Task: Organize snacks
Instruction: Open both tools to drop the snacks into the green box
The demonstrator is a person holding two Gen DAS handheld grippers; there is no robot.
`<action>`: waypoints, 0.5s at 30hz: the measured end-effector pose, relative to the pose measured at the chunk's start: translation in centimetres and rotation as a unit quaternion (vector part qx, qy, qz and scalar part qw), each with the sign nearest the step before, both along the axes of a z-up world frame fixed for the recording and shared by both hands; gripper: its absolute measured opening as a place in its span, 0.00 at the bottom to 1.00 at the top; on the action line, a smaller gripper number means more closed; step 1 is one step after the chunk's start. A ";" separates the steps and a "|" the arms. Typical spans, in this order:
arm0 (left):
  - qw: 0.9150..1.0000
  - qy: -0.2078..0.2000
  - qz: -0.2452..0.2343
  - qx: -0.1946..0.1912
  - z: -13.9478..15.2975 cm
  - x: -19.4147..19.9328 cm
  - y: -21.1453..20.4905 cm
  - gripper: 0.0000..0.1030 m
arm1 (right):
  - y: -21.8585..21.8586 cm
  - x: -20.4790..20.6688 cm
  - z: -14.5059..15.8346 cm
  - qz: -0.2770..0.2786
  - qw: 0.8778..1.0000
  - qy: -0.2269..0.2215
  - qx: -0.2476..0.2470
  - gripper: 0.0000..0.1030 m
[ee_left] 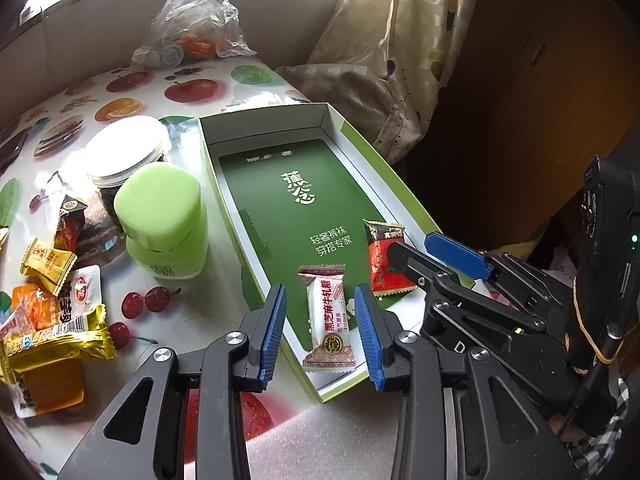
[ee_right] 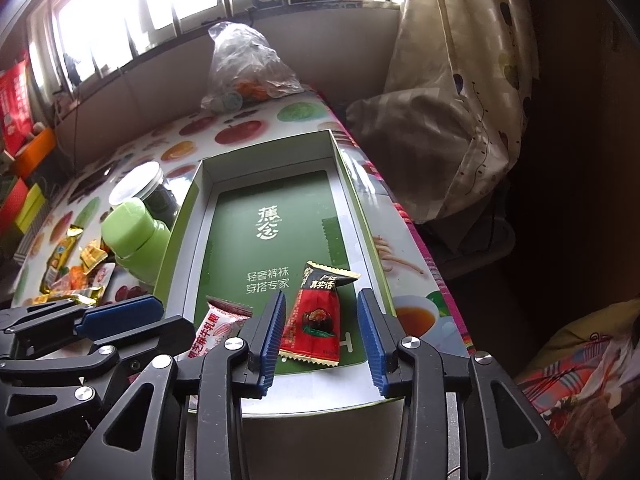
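inside the shallow green cardboard box (ee_left: 304,184) on the fruit-print desk (ee_left: 132,92) lie two sweets, each between the parted fingers of one claw. our left claw (ee_left: 320,328) stands partly open around the white-and-pink wrapped candy (ee_left: 329,316), pads clear of it; our right claw (ee_right: 322,334) stands likewise around the red-and-black wrapped candy (ee_right: 316,316). we judge both have been set down here on purpose, side by side near the box's near end, so the far end stays free for more. the rest of the snacks wait in a loose heap of gold and orange packets (ee_left: 52,312) at the desk's left, beside a pale green lidded bottle (ee_left: 164,220) and a white-lidded jar (ee_left: 128,148). we cannot tell what the crumpled clear plastic bag (ee_left: 196,16) holds, the heap runs off the left edge, and the fine print on the wrappers is hard to read.
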State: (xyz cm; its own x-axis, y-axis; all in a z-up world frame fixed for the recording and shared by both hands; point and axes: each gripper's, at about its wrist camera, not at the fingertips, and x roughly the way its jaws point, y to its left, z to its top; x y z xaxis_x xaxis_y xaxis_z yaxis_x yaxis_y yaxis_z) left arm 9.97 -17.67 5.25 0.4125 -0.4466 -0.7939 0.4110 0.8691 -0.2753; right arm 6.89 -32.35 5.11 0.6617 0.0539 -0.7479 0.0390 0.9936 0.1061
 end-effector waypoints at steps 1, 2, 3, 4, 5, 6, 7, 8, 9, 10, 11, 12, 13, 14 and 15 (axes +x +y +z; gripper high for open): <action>1.000 -0.004 0.002 0.004 0.2 -0.2 0.1 0.36 | 0.1 -0.2 0.2 0.000 1.000 -0.003 0.002 0.37; 1.000 -0.009 0.004 0.011 0.3 -0.4 0.3 0.40 | 0.2 -0.3 0.4 0.000 1.000 -0.006 0.003 0.37; 1.000 -0.015 0.005 0.015 0.5 -0.7 0.5 0.42 | 0.4 -0.5 0.6 0.000 1.000 -0.009 0.003 0.38; 1.000 -0.019 0.005 0.017 0.6 -0.9 0.8 0.44 | 0.5 -0.6 0.8 -0.001 1.000 -0.012 0.002 0.38; 1.000 -0.023 0.007 0.017 0.8 -1.2 1.1 0.45 | 0.7 -0.8 1.0 -0.002 1.000 -0.015 0.003 0.38; 0.999 -0.028 0.007 0.017 0.9 -1.5 1.5 0.45 | 0.9 -1.0 1.1 -0.002 1.000 -0.018 0.004 0.39; 0.999 -0.032 0.009 0.020 1.1 -1.7 1.8 0.45 | 1.1 -1.2 1.2 -0.003 1.000 -0.020 0.005 0.39; 0.999 -0.036 0.013 0.024 1.2 -2.0 2.1 0.45 | 1.3 -1.3 1.3 -0.004 1.000 -0.021 0.007 0.39; 0.999 -0.042 0.016 0.028 1.4 -2.3 2.5 0.45 | 1.6 -1.5 1.5 -0.004 1.000 -0.024 0.009 0.40; 0.998 -0.047 0.020 0.030 1.5 -2.6 2.9 0.45 | 1.9 -1.7 1.5 -0.002 1.000 -0.027 0.010 0.40; 0.998 -0.050 0.025 0.031 1.6 -2.9 3.4 0.45 | 2.2 -1.9 1.6 0.000 1.000 -0.029 0.011 0.40; 0.998 -0.053 0.029 0.031 1.7 -3.1 3.9 0.45 | 2.6 -2.0 1.7 0.003 0.999 -0.032 0.011 0.40; 0.997 -0.054 0.033 0.032 1.7 -3.3 4.3 0.45 | 3.0 -2.2 1.8 0.006 0.999 -0.034 0.012 0.40; 0.997 -0.056 0.038 0.036 1.7 -3.5 4.7 0.45 | 3.4 -2.3 1.9 0.010 0.999 -0.035 0.012 0.41; 0.997 -0.059 0.043 0.039 1.7 -3.8 5.1 0.45 | 3.8 -2.5 2.0 0.013 0.999 -0.038 0.013 0.41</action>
